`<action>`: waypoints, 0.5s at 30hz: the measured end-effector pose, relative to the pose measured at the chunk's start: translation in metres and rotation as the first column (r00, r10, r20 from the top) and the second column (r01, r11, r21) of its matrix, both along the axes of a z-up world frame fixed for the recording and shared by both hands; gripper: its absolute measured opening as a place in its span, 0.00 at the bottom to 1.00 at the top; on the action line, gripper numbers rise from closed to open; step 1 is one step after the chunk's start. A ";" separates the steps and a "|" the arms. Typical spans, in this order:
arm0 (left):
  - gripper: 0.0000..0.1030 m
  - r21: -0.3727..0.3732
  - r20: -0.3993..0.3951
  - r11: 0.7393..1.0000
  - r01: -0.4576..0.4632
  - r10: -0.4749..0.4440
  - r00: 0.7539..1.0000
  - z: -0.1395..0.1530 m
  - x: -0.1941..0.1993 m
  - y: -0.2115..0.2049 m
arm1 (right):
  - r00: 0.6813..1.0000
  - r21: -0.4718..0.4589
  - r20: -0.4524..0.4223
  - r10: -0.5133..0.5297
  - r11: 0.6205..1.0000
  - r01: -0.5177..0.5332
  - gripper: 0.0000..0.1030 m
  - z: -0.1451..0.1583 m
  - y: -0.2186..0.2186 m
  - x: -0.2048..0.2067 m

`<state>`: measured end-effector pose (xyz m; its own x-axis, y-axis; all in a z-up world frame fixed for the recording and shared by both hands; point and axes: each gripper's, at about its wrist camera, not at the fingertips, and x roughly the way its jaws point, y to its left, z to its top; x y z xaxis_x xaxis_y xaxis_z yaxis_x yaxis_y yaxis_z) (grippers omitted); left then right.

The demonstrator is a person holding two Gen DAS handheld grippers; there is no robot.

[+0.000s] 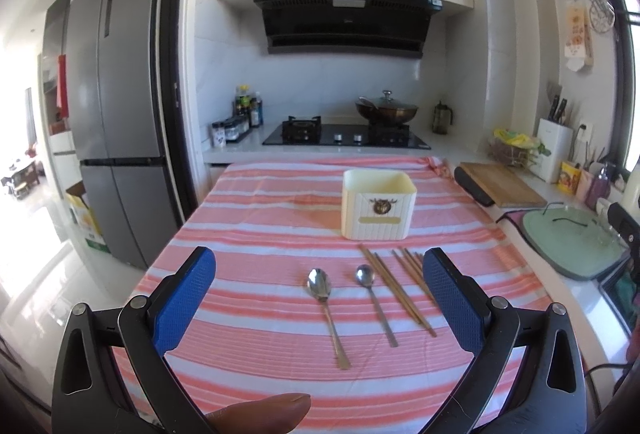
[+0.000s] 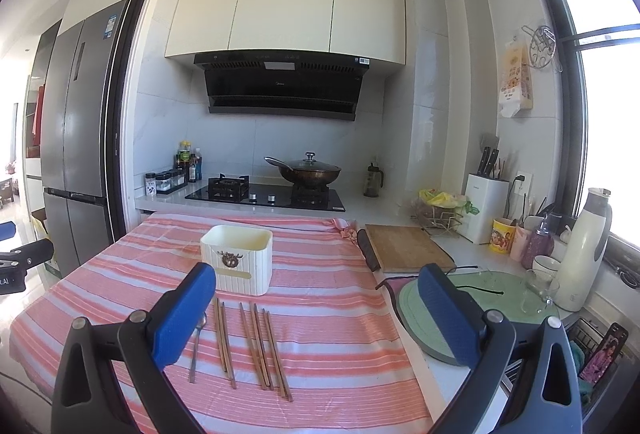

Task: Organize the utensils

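Note:
Two metal spoons lie side by side on the striped cloth, a larger spoon (image 1: 325, 308) and a slimmer spoon (image 1: 375, 301), with several wooden chopsticks (image 1: 400, 292) to their right. Behind them stands a cream ribbed utensil holder (image 1: 378, 204), nothing showing inside it. My left gripper (image 1: 320, 298) hovers open above the spoons, its blue pads wide apart. In the right wrist view the chopsticks (image 2: 256, 348) lie in front of the holder (image 2: 238, 260), and one spoon (image 2: 197, 344) peeks out beside the left pad. My right gripper (image 2: 316, 314) is open above the chopsticks, holding nothing.
The pink-and-white striped cloth (image 1: 256, 362) covers the table. A wooden cutting board (image 2: 404, 248) and a green lidded pan (image 2: 492, 298) sit on the counter at right, with a white jug (image 2: 586, 254) and cups. A stove with a wok (image 2: 308, 172) is behind; a fridge (image 1: 116, 106) stands left.

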<state>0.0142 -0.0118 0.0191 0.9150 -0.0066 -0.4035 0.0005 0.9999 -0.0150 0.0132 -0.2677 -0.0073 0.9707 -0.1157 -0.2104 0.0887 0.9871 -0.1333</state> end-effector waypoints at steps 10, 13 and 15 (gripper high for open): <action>1.00 -0.049 -0.021 0.999 0.021 -0.022 1.000 0.000 0.000 -0.004 | 0.998 0.006 -0.042 0.037 0.999 -0.037 1.00 -0.009 0.005 0.000; 1.00 -0.074 -0.020 0.997 0.001 -0.002 1.000 0.002 -0.005 0.006 | 0.997 -0.003 -0.060 0.046 0.999 -0.047 1.00 -0.015 0.003 0.000; 1.00 -0.091 -0.016 0.996 0.011 -0.013 1.000 0.004 -0.009 0.012 | 0.996 -0.008 -0.068 0.049 0.999 -0.049 1.00 -0.016 -0.001 -0.002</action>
<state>0.0052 0.0005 0.0234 0.9078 -0.0547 -0.4157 0.0114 0.9943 -0.1060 0.0117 -0.2687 -0.0234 0.9587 -0.0707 -0.2754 0.0307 0.9886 -0.1471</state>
